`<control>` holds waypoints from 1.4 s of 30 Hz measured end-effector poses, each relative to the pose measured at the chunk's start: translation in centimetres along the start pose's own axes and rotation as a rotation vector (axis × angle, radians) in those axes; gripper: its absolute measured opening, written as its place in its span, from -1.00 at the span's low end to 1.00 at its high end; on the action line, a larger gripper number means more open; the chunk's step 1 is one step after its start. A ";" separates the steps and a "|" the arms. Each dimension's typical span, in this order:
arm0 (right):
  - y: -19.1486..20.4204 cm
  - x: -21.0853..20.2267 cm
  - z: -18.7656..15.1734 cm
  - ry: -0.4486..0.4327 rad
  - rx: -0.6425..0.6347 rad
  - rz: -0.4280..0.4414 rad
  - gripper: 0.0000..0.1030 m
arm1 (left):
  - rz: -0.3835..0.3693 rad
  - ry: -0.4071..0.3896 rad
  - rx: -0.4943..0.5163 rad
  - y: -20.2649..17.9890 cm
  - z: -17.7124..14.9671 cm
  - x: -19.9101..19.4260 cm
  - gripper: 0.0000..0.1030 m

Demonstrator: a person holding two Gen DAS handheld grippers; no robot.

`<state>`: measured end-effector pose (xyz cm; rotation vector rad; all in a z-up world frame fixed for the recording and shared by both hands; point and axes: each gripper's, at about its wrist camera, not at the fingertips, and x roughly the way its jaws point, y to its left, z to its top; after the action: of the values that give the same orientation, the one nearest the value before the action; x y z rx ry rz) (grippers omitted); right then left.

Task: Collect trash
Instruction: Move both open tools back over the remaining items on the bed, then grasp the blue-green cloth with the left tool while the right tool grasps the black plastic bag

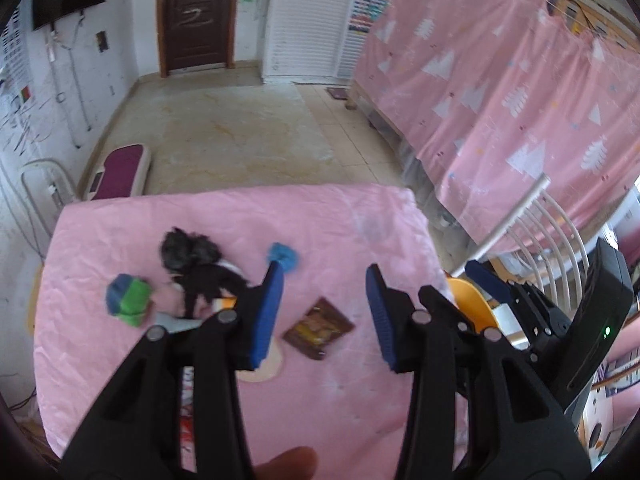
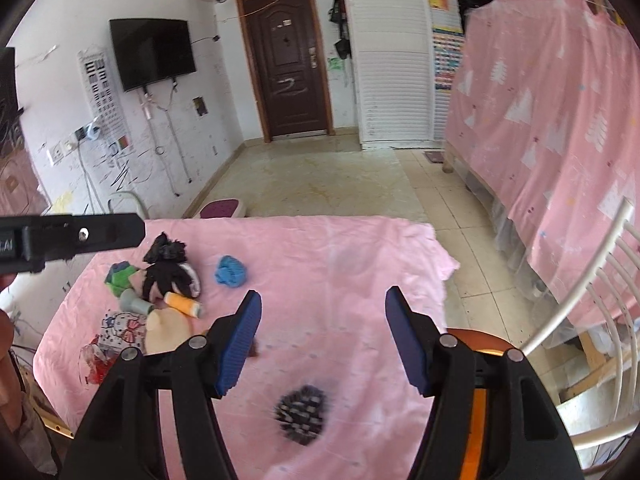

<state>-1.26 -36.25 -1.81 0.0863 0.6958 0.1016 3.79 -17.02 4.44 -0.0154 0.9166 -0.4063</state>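
Note:
A pink-covered table (image 1: pixel 340 216) (image 2: pixel 340 248) holds scattered items. My left gripper (image 1: pixel 324 276) is open and empty above a brown snack wrapper (image 1: pixel 319 328). A crumpled blue scrap (image 1: pixel 285 257) (image 2: pixel 231 272), a black crumpled bag (image 1: pixel 188 250) (image 2: pixel 165 251), a black glove (image 1: pixel 210 280) (image 2: pixel 168 276) and a green-blue wad (image 1: pixel 129 299) (image 2: pixel 120 278) lie to the left. My right gripper (image 2: pixel 323 300) is open and empty; a black-and-white checkered object (image 2: pixel 302 408) lies blurred below it. An orange thread spool (image 2: pixel 182 304) and a grey spool (image 2: pixel 136 302) lie left.
An orange bin (image 1: pixel 470 304) (image 2: pixel 480 392) sits at the table's right edge by a white chair (image 2: pixel 592 320). A pink-draped bed (image 1: pixel 520 100) (image 2: pixel 560 120) stands on the right. Red crumpled plastic (image 2: pixel 94 362) and patterned cloth (image 2: pixel 122 330) lie front left.

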 end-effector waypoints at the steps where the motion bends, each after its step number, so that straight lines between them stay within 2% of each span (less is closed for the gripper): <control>1: 0.8 0.3 0.2 0.005 -0.011 0.007 0.06 | 0.007 -0.001 -0.018 0.9 0.1 -0.1 -0.21; 14: 8.9 4.2 1.5 0.064 -0.150 0.076 0.06 | 0.125 -0.016 -0.209 11.0 -0.4 -0.8 -0.21; 18: 11.6 5.6 2.4 0.076 -0.191 0.109 0.06 | 0.170 0.002 -0.263 13.3 -0.9 -0.1 -0.10; 22: 14.1 7.3 3.2 0.095 -0.232 0.133 0.06 | 0.199 0.034 -0.321 15.8 -1.5 1.1 -0.09; 32: 18.3 11.6 4.7 0.132 -0.294 0.160 0.06 | 0.213 0.113 -0.415 20.0 -2.1 4.4 -0.09; 42: 19.6 17.4 5.1 0.210 -0.300 0.154 0.06 | 0.195 0.174 -0.454 21.9 -2.7 6.9 -0.10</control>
<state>14.05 -14.94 -6.69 -0.1613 0.8757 0.3657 12.75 1.27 -6.52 -0.3080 1.1561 -0.0123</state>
